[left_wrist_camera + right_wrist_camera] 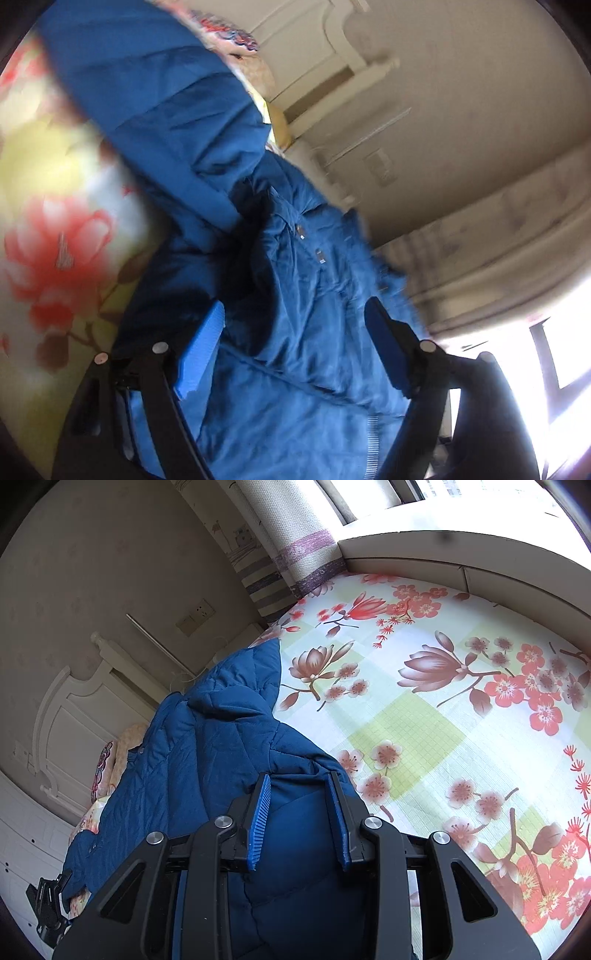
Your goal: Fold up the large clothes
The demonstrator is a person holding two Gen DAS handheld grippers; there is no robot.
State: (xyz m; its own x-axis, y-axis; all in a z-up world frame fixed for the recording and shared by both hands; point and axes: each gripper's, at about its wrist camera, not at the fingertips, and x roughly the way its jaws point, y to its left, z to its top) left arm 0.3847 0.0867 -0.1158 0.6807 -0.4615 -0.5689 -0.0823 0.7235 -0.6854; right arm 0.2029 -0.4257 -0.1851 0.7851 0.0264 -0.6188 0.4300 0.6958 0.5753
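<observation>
A large blue quilted jacket [314,295] lies crumpled on a floral bedsheet [48,221], its snap buttons facing up. My left gripper [295,306] hovers over it with its blue pads far apart; the fabric sits below and beyond them, not pinched, and this view is motion-blurred. In the right wrist view the jacket [207,738] stretches toward the headboard. My right gripper [299,779] is shut on a thick fold of it, which bulges between the two blue pads.
The bedsheet [424,720] spreads wide to the right of the jacket. A white headboard [74,716] and a patterned pillow [122,753] lie beyond it. A curtain [295,535] and a window ledge [443,546] border the far side. A black device part [48,908] shows at lower left.
</observation>
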